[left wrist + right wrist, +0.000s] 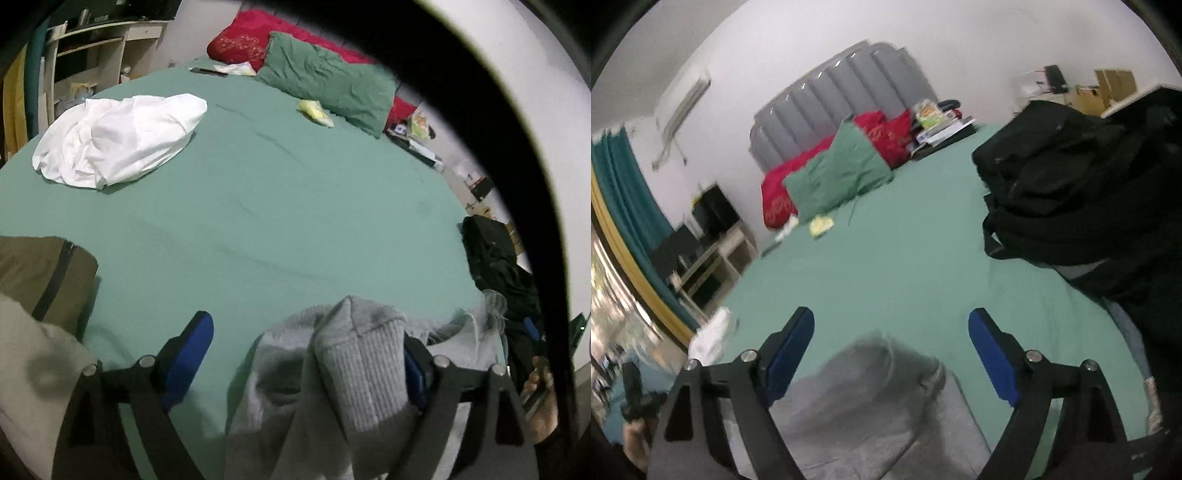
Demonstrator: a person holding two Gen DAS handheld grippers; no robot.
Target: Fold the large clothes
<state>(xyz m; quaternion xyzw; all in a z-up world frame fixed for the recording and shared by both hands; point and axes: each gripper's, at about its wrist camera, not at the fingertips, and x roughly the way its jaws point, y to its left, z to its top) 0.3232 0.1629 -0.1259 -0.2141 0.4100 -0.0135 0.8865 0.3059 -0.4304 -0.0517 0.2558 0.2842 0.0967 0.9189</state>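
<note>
A grey sweatshirt (pixel 332 369) with a ribbed cuff is bunched on the near edge of the green bed sheet (pixel 258 206). My left gripper (pixel 306 343) stands open with wide jaws; the cuff lies against its right finger (pixel 413 373), the left finger (pixel 188 350) is clear of the cloth. In the right wrist view the same grey sweatshirt (pixel 871 402) lies blurred between and below the open fingers of my right gripper (pixel 890 339), which holds nothing.
A white garment (pixel 118 140) lies crumpled at the far left of the bed. An olive garment (pixel 40 277) is at the near left. A black bag (pixel 1082 192) sits at the right edge. Green pillow (pixel 328 81) and red pillow (pixel 240 40) lie at the head.
</note>
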